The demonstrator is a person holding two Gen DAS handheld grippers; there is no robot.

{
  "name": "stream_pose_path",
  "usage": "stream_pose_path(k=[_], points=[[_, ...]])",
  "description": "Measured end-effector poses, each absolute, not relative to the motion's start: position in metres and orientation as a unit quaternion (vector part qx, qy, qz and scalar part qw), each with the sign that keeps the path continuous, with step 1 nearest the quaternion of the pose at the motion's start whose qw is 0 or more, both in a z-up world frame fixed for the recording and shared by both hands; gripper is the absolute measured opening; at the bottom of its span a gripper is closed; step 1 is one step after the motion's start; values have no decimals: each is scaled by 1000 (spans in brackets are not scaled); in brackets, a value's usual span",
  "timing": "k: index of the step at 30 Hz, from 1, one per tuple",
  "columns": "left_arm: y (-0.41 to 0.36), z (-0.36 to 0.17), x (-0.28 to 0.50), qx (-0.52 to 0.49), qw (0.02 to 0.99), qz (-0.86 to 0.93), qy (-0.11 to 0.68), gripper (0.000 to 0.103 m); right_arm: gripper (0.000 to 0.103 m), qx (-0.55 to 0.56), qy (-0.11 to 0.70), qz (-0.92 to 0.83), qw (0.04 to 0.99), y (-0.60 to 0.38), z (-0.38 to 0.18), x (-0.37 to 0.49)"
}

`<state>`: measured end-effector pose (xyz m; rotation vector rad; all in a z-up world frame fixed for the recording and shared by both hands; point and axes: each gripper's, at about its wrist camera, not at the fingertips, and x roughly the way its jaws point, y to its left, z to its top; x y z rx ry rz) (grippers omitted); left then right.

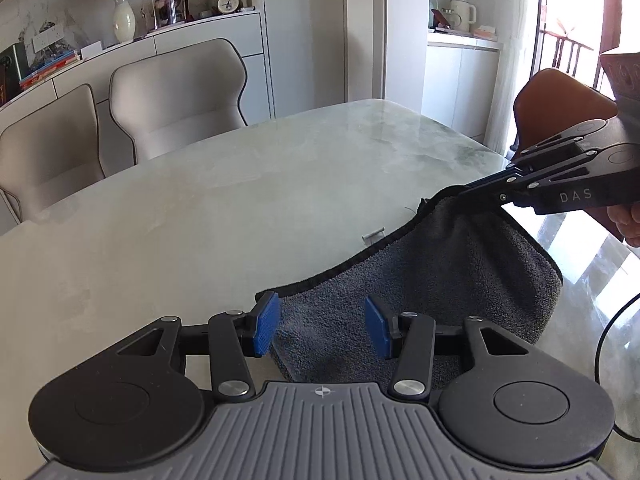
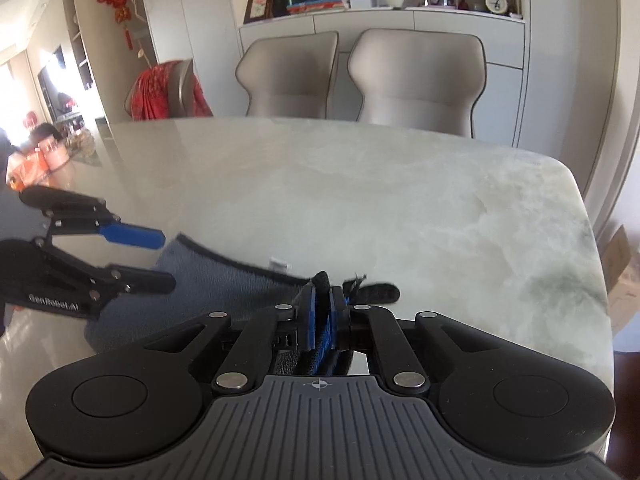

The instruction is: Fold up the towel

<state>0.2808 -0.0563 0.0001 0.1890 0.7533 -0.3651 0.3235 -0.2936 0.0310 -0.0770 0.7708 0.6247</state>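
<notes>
Pinching a black-hemmed corner of the dark grey terry towel (image 1: 432, 280), the right gripper (image 2: 325, 300) lifts it off the pale marble table (image 1: 240, 200); the left gripper (image 1: 322, 322) hovers wide apart, empty, over the towel's near-left part.

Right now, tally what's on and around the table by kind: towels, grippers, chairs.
Towels: 1, grey towel on the table, one corner pinched by the right gripper.
Grippers: 2, right gripper plus left gripper, its fingers open over the towel.
Chairs: 4, beige chair, second beige chair, orange chair, red-draped chair.
Total: 7
</notes>
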Motion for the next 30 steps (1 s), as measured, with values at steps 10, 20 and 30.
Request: stream_pose_path(k=[10, 20, 30], points=[[-53, -18, 300, 111, 900, -142, 396, 59, 11, -29, 411, 274, 869, -299, 10, 334], [-46, -7, 294, 88, 917, -145, 360, 58, 39, 26, 412, 304, 858, -310, 8, 336], [-72, -13, 307, 165, 890, -208, 369, 46, 15, -26, 401, 315, 860, -292, 11, 337]])
